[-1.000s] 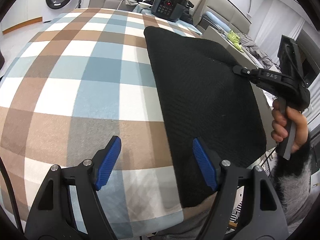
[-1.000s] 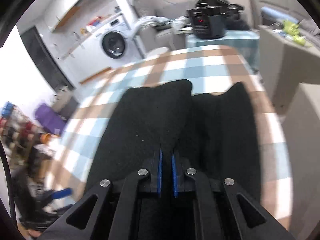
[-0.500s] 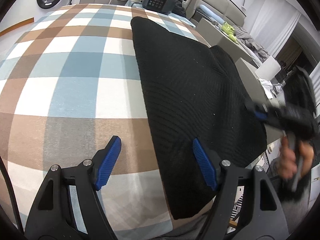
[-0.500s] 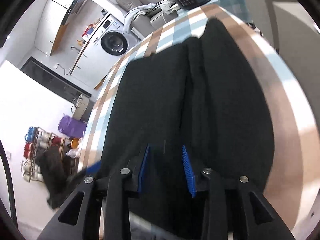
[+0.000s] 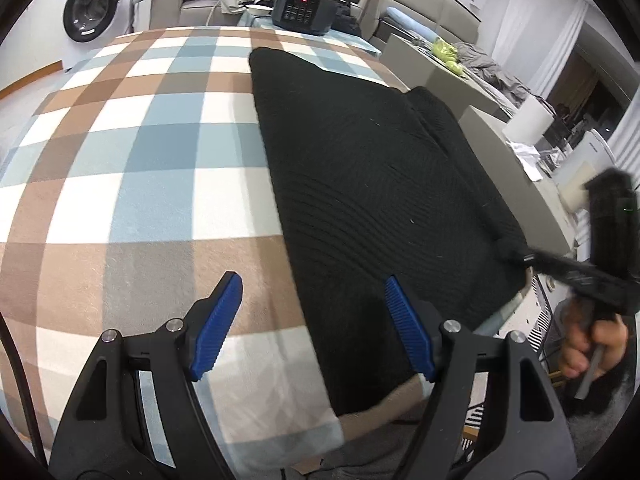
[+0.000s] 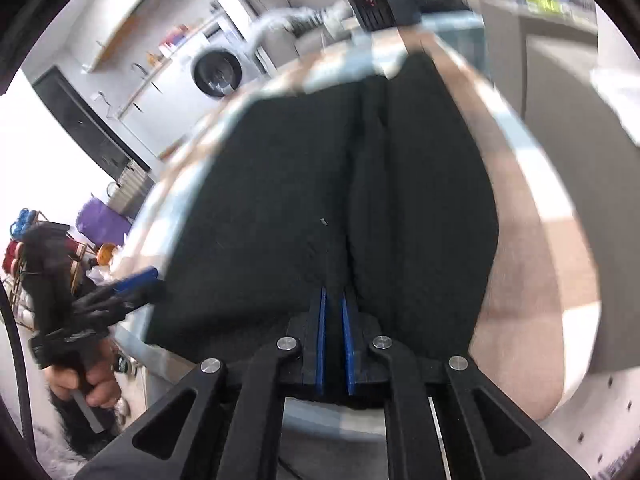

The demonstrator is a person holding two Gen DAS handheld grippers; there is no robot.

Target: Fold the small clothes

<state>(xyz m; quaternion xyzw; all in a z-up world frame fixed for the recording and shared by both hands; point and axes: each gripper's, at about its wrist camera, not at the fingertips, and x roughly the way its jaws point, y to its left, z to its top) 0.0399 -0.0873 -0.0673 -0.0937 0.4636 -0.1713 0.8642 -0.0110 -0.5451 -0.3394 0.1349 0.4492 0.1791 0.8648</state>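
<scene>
Now we see a black knit garment (image 5: 372, 184) lying flat on the right half of a table covered with a blue, brown and white checked cloth (image 5: 132, 152). Its near right corner reaches the table's edge, and a second layer or fold shows along its right side. Our left gripper (image 5: 310, 320) hangs above the near edge of the table with its blue pads spread wide and nothing between them; the left pad sits over bare cloth, the right pad over the garment's near left part. Our right gripper (image 6: 334, 320) has just snapped closed after opening briefly, and its two blue pads now stand almost together at the garment's near hem, right where a lengthwise crease runs up the fabric. We cannot tell for sure whether cloth is pinched between them, though the knit bunches at the tips. From the left wrist view the right hand (image 5: 588, 344) is blurred beside the table's right edge. Beyond the table stand a dark electric cooker (image 5: 306, 4) and a washing machine (image 5: 92, 6).
</scene>
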